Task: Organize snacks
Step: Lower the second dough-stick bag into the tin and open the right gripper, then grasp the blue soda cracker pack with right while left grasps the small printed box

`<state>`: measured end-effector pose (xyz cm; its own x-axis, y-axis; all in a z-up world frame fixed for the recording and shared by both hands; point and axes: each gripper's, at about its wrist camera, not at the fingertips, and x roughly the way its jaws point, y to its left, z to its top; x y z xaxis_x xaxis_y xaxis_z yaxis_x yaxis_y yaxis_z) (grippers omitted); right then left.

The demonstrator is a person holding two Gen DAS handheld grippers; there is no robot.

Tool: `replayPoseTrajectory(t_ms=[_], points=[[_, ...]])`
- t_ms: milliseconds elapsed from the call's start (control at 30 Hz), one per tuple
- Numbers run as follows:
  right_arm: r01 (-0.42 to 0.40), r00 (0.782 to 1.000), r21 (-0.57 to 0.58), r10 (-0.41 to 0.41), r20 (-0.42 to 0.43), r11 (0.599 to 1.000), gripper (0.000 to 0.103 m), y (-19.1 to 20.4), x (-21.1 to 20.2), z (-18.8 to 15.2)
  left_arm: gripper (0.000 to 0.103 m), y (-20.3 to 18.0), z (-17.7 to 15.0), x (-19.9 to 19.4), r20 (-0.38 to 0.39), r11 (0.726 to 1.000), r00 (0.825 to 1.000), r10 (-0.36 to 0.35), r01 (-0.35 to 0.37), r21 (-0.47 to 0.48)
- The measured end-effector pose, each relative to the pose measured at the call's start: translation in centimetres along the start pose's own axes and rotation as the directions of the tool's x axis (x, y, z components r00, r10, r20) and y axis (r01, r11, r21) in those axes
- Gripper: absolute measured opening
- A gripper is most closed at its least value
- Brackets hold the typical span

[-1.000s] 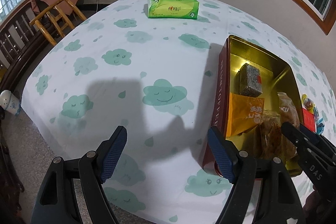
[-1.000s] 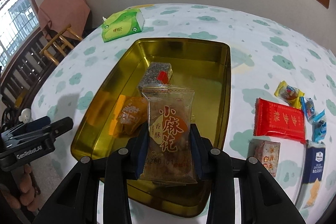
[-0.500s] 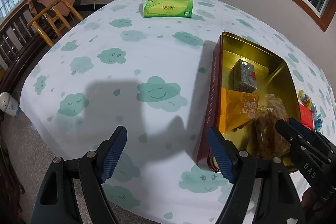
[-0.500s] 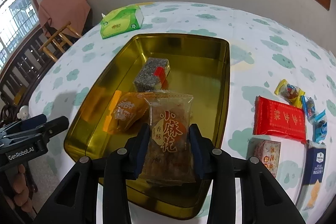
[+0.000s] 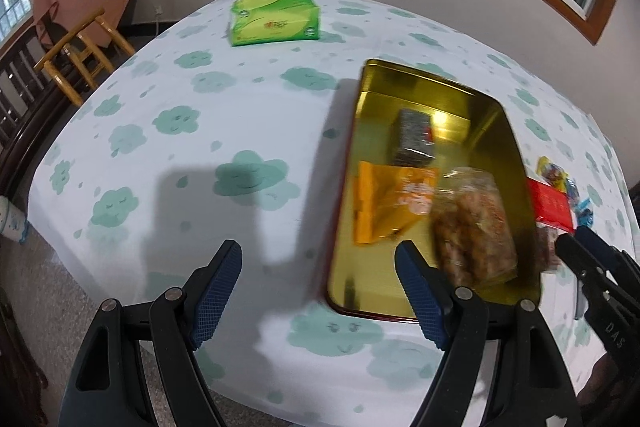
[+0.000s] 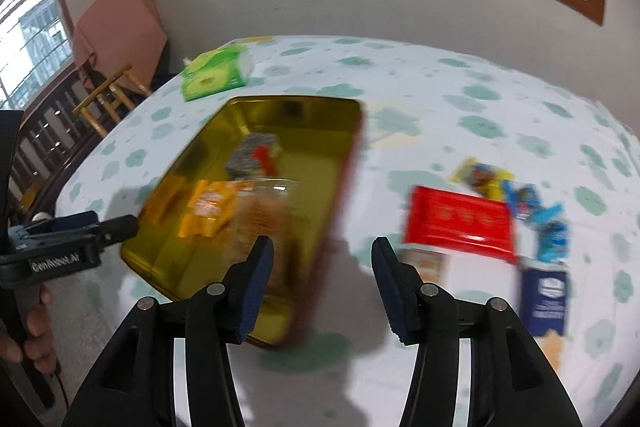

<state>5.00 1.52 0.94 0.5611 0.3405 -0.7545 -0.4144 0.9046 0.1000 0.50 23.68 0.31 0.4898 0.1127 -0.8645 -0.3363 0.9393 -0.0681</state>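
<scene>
My right tongs [image 6: 322,281] gape with nothing between them, low centre of frame. The clear snack pack [image 5: 474,227] lies in the gold tin [image 5: 508,131] beside the orange packet [image 5: 390,201] — lower right in the left view. My left tongs [image 5: 318,293] hang spread wide over the tabletop [image 5: 240,115].

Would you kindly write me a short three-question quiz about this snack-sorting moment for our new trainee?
1. True or false: the right tool grips a snack packet.
2. How many snacks lie inside the gold tin?
3. Which lies outside the tin? A) orange packet B) red packet C) grey bar

Key: 1 false, it is open and empty; 2 three, counting the clear packet of fried twists; 3 B.
</scene>
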Motion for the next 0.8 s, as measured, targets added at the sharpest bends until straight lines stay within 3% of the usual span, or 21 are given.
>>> replayPoseTrajectory(t_ms=[167,333,567,800], points=[[0.121,0.993,0.027,-0.122,0.005,0.992,0.054,-4.8,-1.5,-1.4,0.076,-2.2,-0.1,-0.3,0.005,0.999,1.000,-0.025,0.025,0.041],[0.238,0.971,0.075,-0.236,-0.038,0.968,0.059,-10.3,-2.0,-3.6,0.076,-4.9,-0.5,-0.3,-0.002,0.995,0.999,-0.044,0.044,0.095],[0.276,0.959,0.120,-0.265,-0.099,0.954,0.065,-14.4,-1.4,-6.3,0.076,-9.3,-0.9,-0.4,-0.015,0.981,0.997,-0.076,0.077,0.179],[0.263,0.962,0.115,-0.250,-0.110,0.958,0.066,-15.0,-0.1,-6.6,0.076,-14.2,-1.5,-0.3,-0.026,0.957,0.994,-0.108,0.111,0.269]])
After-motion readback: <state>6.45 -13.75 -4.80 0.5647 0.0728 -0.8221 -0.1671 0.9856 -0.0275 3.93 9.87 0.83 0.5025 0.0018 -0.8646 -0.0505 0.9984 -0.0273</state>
